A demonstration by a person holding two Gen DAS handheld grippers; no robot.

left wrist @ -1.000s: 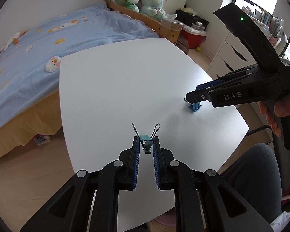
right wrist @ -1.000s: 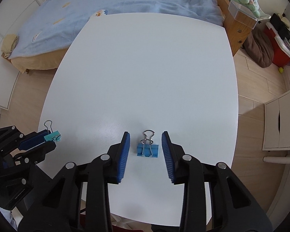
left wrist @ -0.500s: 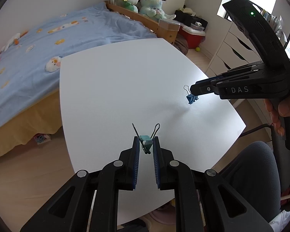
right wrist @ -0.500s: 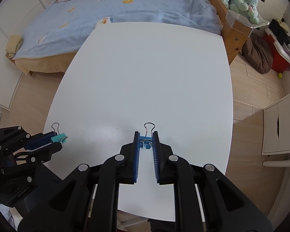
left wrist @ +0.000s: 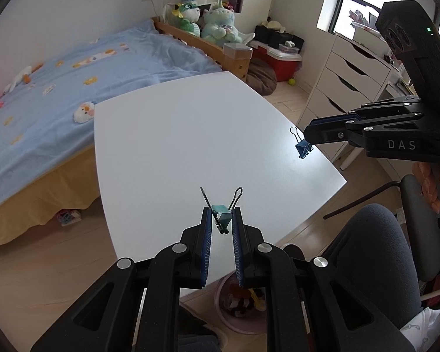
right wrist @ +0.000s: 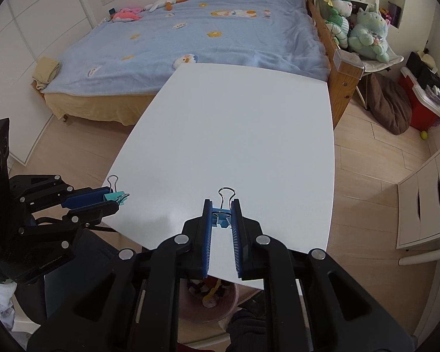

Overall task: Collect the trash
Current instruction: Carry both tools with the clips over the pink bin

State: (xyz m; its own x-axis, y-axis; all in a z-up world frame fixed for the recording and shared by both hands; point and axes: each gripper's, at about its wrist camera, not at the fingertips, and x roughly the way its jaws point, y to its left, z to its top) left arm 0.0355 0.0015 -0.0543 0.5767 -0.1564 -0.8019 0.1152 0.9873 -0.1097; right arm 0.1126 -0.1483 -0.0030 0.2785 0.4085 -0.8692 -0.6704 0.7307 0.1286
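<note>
My left gripper is shut on a teal binder clip and holds it above the near edge of the white table. My right gripper is shut on a blue binder clip and holds it in the air over the table's near right part. The blue clip and the right gripper show in the left wrist view. The teal clip and the left gripper show in the right wrist view. A pink bin with trash in it stands on the floor under the near table edge, also in the right wrist view.
A bed with a blue cover stands beyond the table. A white drawer unit is to the right. A black chair and the person's knee are at the near right.
My right gripper closed on the blue binder clip and lifted it off the table. Both grippers have risen and pulled back towards the near edge. The left grip on the teal clip is unchanged.
</note>
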